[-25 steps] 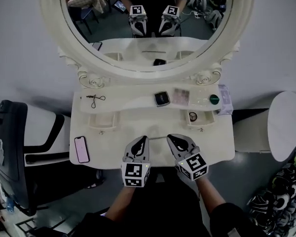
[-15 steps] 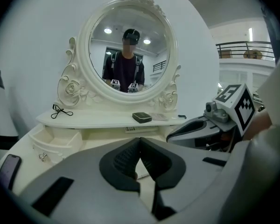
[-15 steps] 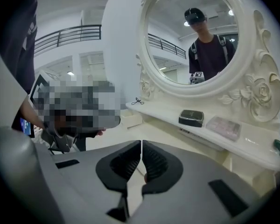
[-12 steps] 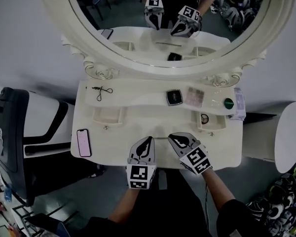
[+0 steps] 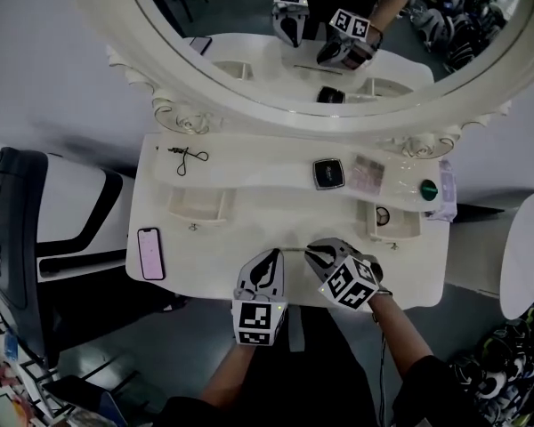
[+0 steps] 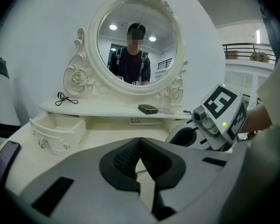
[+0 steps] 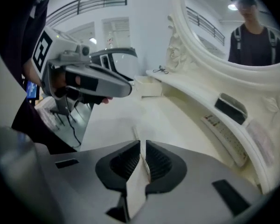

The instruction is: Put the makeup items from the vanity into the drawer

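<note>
On the vanity's upper shelf lie an eyelash curler, a black compact, a pale palette and a green-capped item. The compact also shows in the left gripper view. Both small drawers stand open: the left one looks empty, and the right one holds a small round item. A thin pale stick lies on the tabletop in front of my right gripper, whose jaws are together but for a slit. My left gripper is shut and empty beside it.
A pink phone lies at the tabletop's left edge. The round mirror reflects both grippers. A dark chair stands to the left and a white round stool to the right. A long white strip hangs under the shelf.
Both grippers have sunk toward the tabletop, the right one more. The right gripper has rolled, so its marker cube now faces up and left. The head view has shifted.
</note>
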Tool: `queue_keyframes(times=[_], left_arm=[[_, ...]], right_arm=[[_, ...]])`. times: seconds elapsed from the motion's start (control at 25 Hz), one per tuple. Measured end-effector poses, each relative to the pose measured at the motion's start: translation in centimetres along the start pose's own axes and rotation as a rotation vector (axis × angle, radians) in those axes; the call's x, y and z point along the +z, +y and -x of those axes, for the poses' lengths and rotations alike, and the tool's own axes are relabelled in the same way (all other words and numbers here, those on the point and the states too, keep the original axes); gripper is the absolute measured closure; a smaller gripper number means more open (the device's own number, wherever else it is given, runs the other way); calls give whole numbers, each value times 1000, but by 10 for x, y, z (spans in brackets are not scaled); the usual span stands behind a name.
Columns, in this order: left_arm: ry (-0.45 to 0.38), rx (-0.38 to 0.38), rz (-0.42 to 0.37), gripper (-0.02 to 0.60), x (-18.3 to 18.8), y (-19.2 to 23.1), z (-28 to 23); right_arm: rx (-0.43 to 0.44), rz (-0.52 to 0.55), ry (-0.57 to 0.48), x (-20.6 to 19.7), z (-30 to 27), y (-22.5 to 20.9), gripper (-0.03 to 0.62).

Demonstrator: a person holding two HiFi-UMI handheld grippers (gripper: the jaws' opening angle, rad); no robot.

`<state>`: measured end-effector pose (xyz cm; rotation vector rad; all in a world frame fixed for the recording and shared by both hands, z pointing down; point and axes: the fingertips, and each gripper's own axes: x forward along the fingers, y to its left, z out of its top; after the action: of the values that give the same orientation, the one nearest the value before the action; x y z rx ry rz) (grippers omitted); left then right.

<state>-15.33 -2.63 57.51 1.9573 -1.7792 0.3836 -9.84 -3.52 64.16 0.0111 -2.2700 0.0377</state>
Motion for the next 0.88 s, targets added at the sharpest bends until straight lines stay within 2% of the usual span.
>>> queue_keyframes(times=[0.16, 0.36, 0.56, 0.72, 0.88], left_arm=[[15, 9, 24, 566, -12, 4, 4], [28, 28, 48, 566, -25, 12, 10], [23, 24, 75, 566, -31, 11, 7], [23, 35, 87, 566, -33, 19, 10], [13, 40, 93, 566, -30, 21, 13]], right_arm=[[59, 127, 154, -16, -19, 2, 509], [114, 189, 256, -25, -32, 0, 505], [149, 187, 299, -32, -29, -1, 511], [162, 186, 287, -27, -31, 3, 546], [156, 189, 278, -26, -32, 5, 549]])
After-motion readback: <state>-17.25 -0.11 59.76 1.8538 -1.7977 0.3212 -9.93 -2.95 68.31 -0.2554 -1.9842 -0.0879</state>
